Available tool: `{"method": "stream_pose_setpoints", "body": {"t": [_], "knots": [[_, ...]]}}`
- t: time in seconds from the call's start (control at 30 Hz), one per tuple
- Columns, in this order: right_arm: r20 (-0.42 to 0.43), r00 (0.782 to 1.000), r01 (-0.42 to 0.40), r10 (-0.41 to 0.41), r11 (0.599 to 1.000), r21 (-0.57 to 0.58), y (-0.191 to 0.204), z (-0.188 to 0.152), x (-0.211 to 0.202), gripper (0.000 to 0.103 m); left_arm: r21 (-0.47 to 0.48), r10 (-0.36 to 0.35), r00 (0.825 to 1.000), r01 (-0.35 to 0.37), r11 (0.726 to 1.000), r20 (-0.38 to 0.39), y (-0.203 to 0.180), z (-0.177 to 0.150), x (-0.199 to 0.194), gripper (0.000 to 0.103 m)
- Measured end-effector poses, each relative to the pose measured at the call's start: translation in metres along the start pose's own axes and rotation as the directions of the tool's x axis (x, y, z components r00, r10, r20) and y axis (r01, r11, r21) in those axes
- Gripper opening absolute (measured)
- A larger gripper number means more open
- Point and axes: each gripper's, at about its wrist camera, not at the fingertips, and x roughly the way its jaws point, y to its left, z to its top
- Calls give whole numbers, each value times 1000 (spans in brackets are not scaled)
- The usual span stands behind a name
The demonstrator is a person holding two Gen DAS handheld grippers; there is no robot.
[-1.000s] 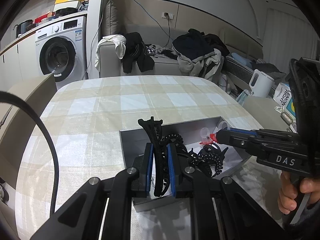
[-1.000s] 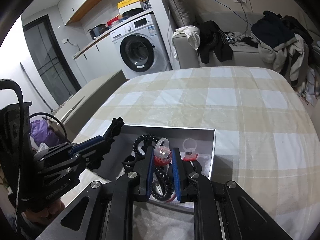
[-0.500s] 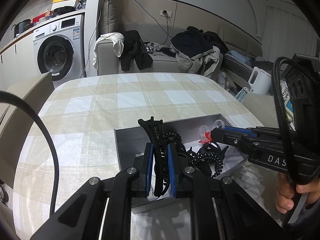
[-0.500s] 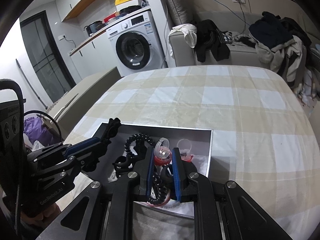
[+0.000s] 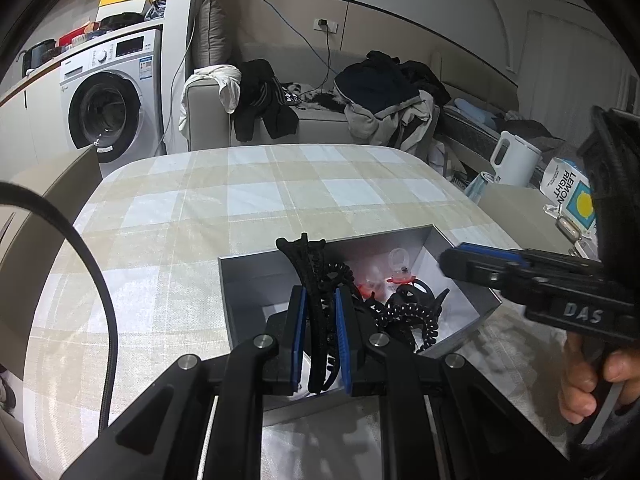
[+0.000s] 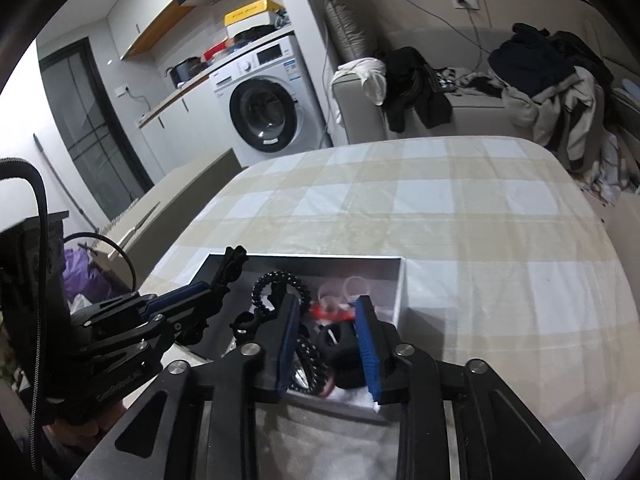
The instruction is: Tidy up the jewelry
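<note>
A grey open box (image 5: pixel 256 280) (image 6: pixel 401 280) sits on the checked tablecloth and holds black coil hair ties (image 5: pixel 412 314) (image 6: pixel 280 284), red and clear ring pieces (image 5: pixel 398 268) (image 6: pixel 336 312) and other black pieces. My left gripper (image 5: pixel 320 312) is shut on a black claw hair clip (image 5: pixel 308 268) and holds it over the box's near left part; the clip also shows in the right wrist view (image 6: pixel 232 266). My right gripper (image 6: pixel 326 320) is open and empty above the box's right end.
The checked table (image 5: pixel 280 192) stretches beyond the box. A washing machine (image 5: pixel 108 96) and a sofa with piled clothes (image 5: pixel 384 96) stand behind. A white kettle (image 5: pixel 514 158) and a carton (image 5: pixel 570 194) sit on a side surface at the right.
My right gripper has opened and let go of the red and clear ring piece, which now lies in the box. My left gripper still holds the claw clip.
</note>
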Motion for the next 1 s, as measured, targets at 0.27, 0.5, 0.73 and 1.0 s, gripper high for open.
{"method": "stream_pose_setpoints", "body": {"t": [0.27, 0.5, 0.73, 1.0], "knots": [[12, 1000, 12, -13, 1000, 13, -6, -4, -11, 43, 0, -9, 1000, 9, 1000, 18, -2, -1, -9, 17], [36, 999, 23, -23, 1000, -4, -5, -7, -21, 70, -4, 8, 998, -8, 1000, 69, -2, -4, -34, 65], [89, 995, 35, -33, 999, -18, -2, -13, -38, 103, -30, 61, 991, -58, 998, 121, 0, -8, -53, 102], [163, 986, 31, -23, 999, -44, 5, -25, -57, 103, -21, 117, 976, -115, 993, 181, -2, -15, -66, 102]]}}
